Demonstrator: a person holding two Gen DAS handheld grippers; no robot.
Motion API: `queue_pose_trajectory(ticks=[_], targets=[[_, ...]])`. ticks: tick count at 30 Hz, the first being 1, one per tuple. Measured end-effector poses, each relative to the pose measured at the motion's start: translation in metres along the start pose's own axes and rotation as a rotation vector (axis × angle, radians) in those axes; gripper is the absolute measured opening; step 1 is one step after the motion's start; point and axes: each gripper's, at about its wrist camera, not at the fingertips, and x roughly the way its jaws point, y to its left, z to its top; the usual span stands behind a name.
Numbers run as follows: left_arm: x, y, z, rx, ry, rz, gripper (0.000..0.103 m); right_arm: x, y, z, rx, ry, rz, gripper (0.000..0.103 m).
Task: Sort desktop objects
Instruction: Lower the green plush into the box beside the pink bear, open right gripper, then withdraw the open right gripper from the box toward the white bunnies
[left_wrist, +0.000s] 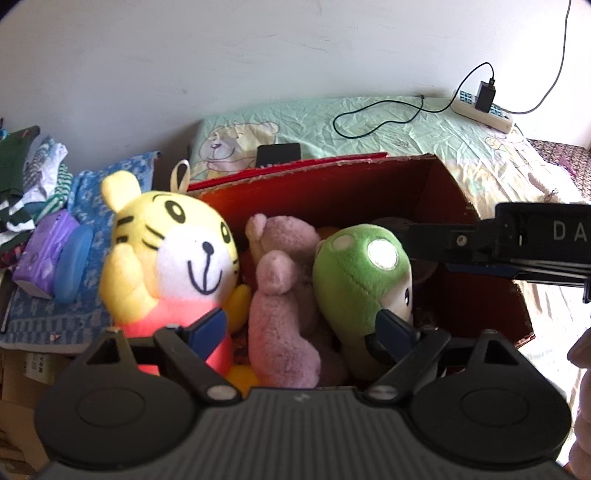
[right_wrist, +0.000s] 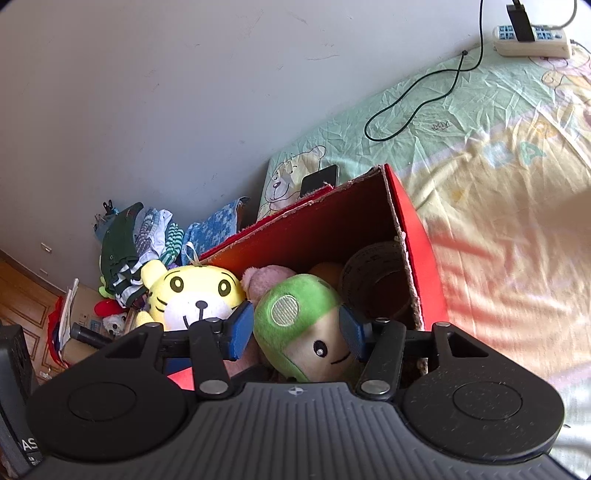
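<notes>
While your right hand-held gripper (right_wrist: 297, 330) straddles the green plush (right_wrist: 295, 321) in the box (right_wrist: 410, 221), pads spread, your left hand-held gripper (left_wrist: 301, 323) hangs spread over it.

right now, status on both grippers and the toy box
Left gripper open over pink plush. Right gripper open astride green plush. Tiger plush in red box, nothing blocking.

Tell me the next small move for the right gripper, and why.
Probably lift the right gripper straight back out of the red box: the green plush already sits inside beside the pink plush, and the pads seem to flank it without squeezing.
</notes>
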Motion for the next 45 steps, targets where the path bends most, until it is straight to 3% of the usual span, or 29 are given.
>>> queue_pose_trajectory(ticks=[15, 23, 29, 45], targets=[[-0.029, -0.039, -0.020, -0.065, -0.003, 0.121, 0.091, -0.042, -0.006, -0.013, -0.161, 0.000, -0.024, 0.058], [-0.040, -0.066, -0.030, -0.083, 0.003, 0.172, 0.092, -0.061, -0.021, -0.014, -0.162, -0.006, -0.009, 0.071], [-0.039, -0.083, -0.041, -0.112, 0.037, 0.169, 0.093, -0.074, -0.033, -0.017, -0.172, 0.005, -0.013, 0.071], [-0.008, -0.148, -0.062, -0.059, 0.143, 0.096, 0.093, -0.093, -0.072, -0.033, -0.228, 0.017, -0.168, 0.071]])
